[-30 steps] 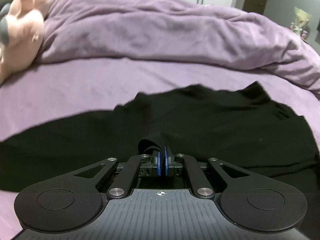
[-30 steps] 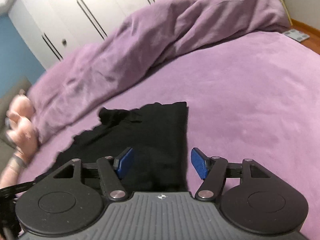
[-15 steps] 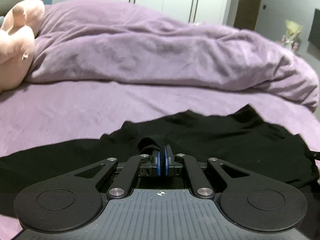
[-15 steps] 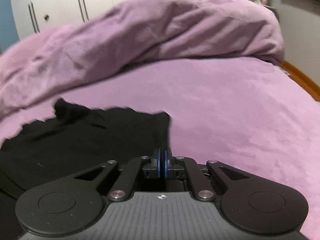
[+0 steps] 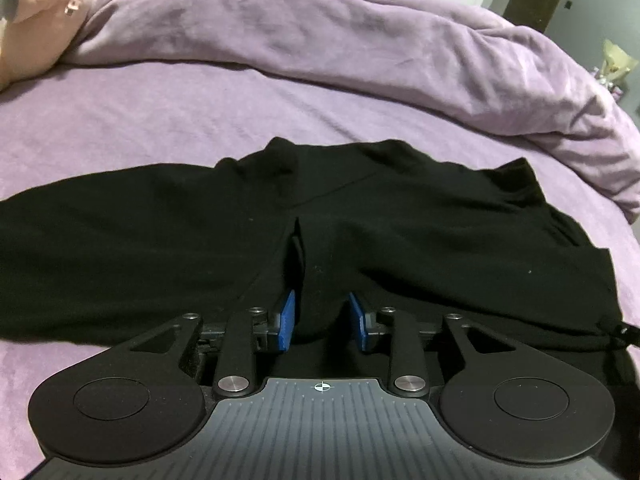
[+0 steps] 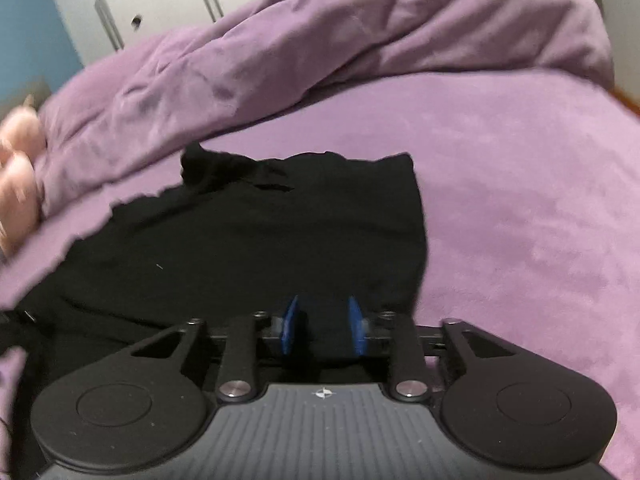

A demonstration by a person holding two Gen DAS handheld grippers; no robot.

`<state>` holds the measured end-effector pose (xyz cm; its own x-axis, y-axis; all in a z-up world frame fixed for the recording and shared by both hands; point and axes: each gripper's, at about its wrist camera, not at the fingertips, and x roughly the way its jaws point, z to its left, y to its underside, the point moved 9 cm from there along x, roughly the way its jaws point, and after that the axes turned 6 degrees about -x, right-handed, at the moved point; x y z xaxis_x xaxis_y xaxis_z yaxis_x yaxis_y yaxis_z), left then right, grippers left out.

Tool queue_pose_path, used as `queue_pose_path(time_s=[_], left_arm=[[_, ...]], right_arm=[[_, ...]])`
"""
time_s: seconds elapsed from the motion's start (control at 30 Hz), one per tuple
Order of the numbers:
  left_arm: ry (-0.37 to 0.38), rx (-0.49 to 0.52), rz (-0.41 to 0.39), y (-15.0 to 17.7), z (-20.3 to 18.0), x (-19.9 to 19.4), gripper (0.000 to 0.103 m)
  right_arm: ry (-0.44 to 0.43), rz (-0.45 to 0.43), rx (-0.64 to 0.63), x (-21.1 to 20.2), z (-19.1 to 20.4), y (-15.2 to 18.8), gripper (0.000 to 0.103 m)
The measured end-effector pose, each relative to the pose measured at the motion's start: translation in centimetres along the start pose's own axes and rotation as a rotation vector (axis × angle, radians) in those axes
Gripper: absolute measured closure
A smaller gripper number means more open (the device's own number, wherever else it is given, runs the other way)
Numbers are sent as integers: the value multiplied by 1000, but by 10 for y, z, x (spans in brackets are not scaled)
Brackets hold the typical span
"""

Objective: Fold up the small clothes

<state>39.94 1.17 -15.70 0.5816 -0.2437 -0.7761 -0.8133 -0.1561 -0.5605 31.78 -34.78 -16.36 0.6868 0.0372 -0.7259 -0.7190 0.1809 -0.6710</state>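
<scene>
A black garment (image 5: 360, 232) lies spread across the purple bed, folded over on itself. It also shows in the right wrist view (image 6: 260, 248). My left gripper (image 5: 322, 322) is open, its blue pads (image 5: 287, 320) apart with a ridge of black fabric standing loose between them. My right gripper (image 6: 322, 326) is open over the garment's near right part, with black fabric lying between its blue pads (image 6: 356, 326). A drawstring end (image 5: 616, 332) hangs at the garment's right edge.
A rumpled purple duvet (image 5: 340, 36) is heaped along the far side of the bed (image 6: 520, 200). A pink plush toy (image 5: 36, 12) sits at the far left. White wardrobe doors (image 6: 152, 0) stand behind the bed.
Both grippers were shut on the fabric half a second ago and have opened. The garment now lies lower and flatter on the bed.
</scene>
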Motion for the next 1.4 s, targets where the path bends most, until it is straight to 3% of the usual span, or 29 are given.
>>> queue_pose_path(time_s=[0.07, 0.23, 0.33, 0.37, 0.47, 0.5, 0.57, 0.63, 0.77, 0.87, 0.9, 1.1, 1.13, 1.17, 1.23, 1.33, 1.4], left_arm=[[10, -5, -13, -5, -1, -5, 70], [28, -26, -17, -12, 2, 0, 61], [23, -61, 7, -15, 5, 14, 61], [23, -74, 18, -17, 5, 21, 62], [75, -135, 56, -22, 2, 33, 69], [98, -145, 61, -24, -1, 35, 71], [117, -134, 61, -27, -7, 40, 87], [84, -86, 32, -31, -10, 42, 96], [-6, 7, -7, -35, -11, 42, 96], [-40, 46, -5, -33, -10, 40, 96], [-44, 52, -8, -32, -11, 40, 96], [-74, 42, 1, -30, -7, 34, 87], [-76, 45, -6, -29, -7, 31, 82], [-79, 52, -15, -29, -7, 27, 80], [-72, 69, -26, -27, -8, 20, 75], [-65, 86, -18, -20, -11, 15, 65], [-64, 85, -7, -16, -13, 15, 61]], right_arm=[[99, -3, -42, 0, -10, -1, 103], [105, 18, -11, 0, -18, -8, 103], [38, -37, 10, -7, 1, -24, 94], [21, -51, 4, -7, 8, -30, 85], [7, -21, -15, 15, 24, -35, 78], [4, -1, -16, 25, 28, -35, 78], [8, 21, -24, 41, 32, -33, 78], [30, -7, -49, 48, 34, -35, 80], [105, -32, -96, 48, 31, -36, 99], [189, -53, -138, 47, 16, -37, 102], [177, -53, -122, 47, 10, -38, 103], [197, -27, -113, 45, 6, -39, 103], [203, -29, -102, 39, 11, -39, 103], [182, -37, -95, 33, 17, -38, 97], [100, -45, -100, 21, 32, -28, 96], [104, -8, -115, 17, 30, -6, 96], [112, -37, -116, 13, 18, 1, 100]])
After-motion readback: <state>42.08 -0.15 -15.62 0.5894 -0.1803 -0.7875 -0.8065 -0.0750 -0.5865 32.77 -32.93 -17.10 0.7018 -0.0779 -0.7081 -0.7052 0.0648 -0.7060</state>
